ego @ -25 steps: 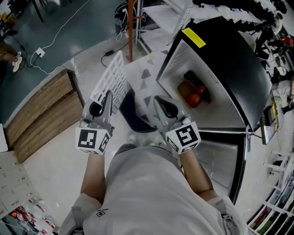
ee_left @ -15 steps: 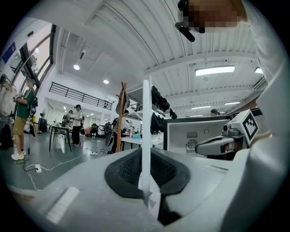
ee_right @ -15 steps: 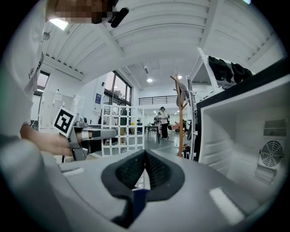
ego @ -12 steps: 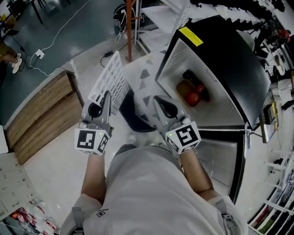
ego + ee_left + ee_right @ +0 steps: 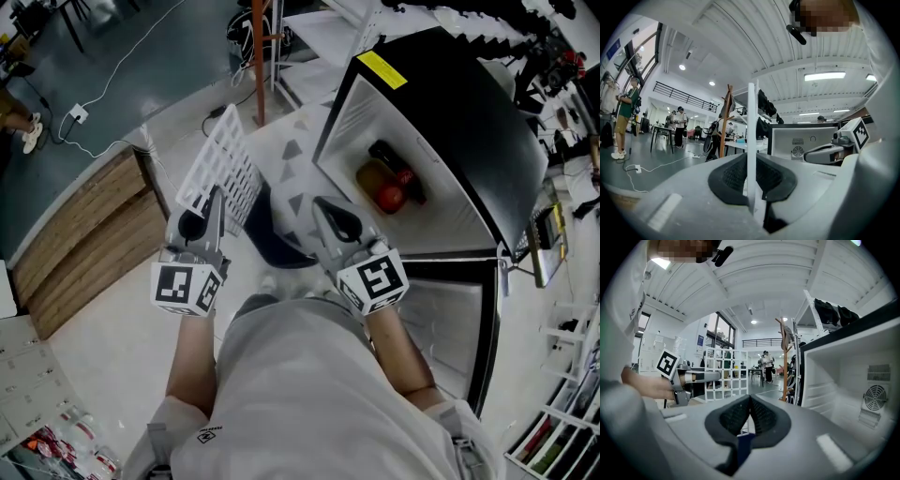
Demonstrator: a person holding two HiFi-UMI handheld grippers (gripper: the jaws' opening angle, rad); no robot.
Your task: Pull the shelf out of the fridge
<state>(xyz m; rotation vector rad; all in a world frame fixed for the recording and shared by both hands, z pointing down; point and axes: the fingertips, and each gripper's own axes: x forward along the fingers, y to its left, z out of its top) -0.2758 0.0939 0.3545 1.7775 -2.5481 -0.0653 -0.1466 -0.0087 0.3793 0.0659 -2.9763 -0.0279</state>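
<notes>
Fridge (image 5: pixel 361 122) stands open at the right, and low in its white interior lie a dark bottle (image 5: pixel 392 161), a red apple (image 5: pixel 389 197) and a brownish fruit (image 5: pixel 368 175). White wire shelf (image 5: pixel 221 171) is outside it, well left of the opening, tilted up over the floor. The left gripper (image 5: pixel 216 195) pinches its near edge, seen as an upright white bar between the pads (image 5: pixel 736 176). The right gripper (image 5: pixel 323 208) has its jaws pressed together on nothing. A wooden cabinet (image 5: pixel 94 234) stands just left of the shelf, and a dark rounded object (image 5: pixel 277 239) lies between the grippers. Pale floor stays open beyond.

Bright overhead strip light (image 5: pixel 824 76), fisheye-warped edges, soft shadows
</notes>
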